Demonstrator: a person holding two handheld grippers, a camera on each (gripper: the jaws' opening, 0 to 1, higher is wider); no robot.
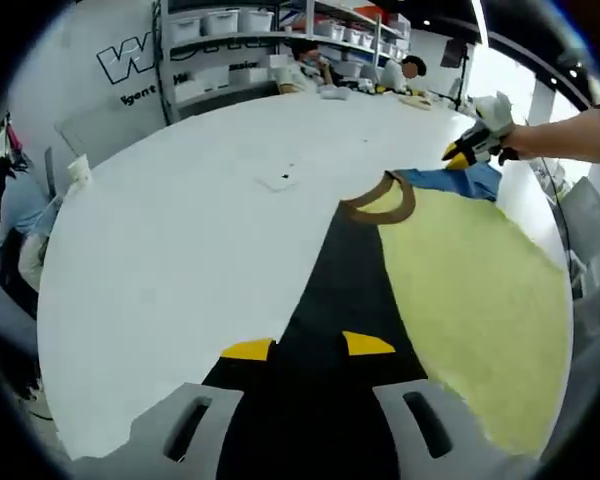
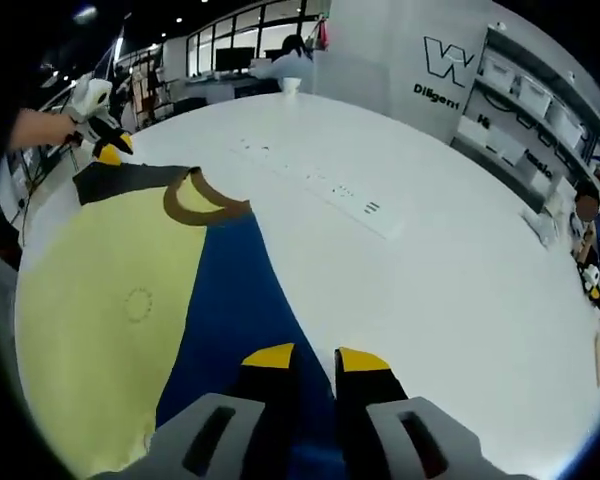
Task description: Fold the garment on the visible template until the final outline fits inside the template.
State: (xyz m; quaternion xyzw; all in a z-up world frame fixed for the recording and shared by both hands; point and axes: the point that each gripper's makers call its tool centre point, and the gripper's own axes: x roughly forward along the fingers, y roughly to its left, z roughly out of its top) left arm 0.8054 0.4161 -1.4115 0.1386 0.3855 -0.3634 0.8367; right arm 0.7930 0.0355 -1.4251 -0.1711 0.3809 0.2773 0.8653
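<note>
Garment (image 1: 460, 290) lies flat on the white counter (image 1: 200, 220). Your left gripper (image 1: 308, 347) pinches its black sleeve (image 1: 330, 290); your right gripper (image 2: 315, 358) pinches the blue sleeve (image 2: 235, 300).

We list the garment (image 1: 450, 290) lying flat on the tabletop (image 1: 200, 230), with its collar (image 1: 382, 200) toward the tabletop's middle. Our left gripper (image 1: 307, 347) sits at one sleeve end and our right gripper (image 2: 316, 358) at the opposite sleeve end, the garment's body between them. Shelving (image 1: 270, 40) stands behind the tabletop's far edge.
</note>
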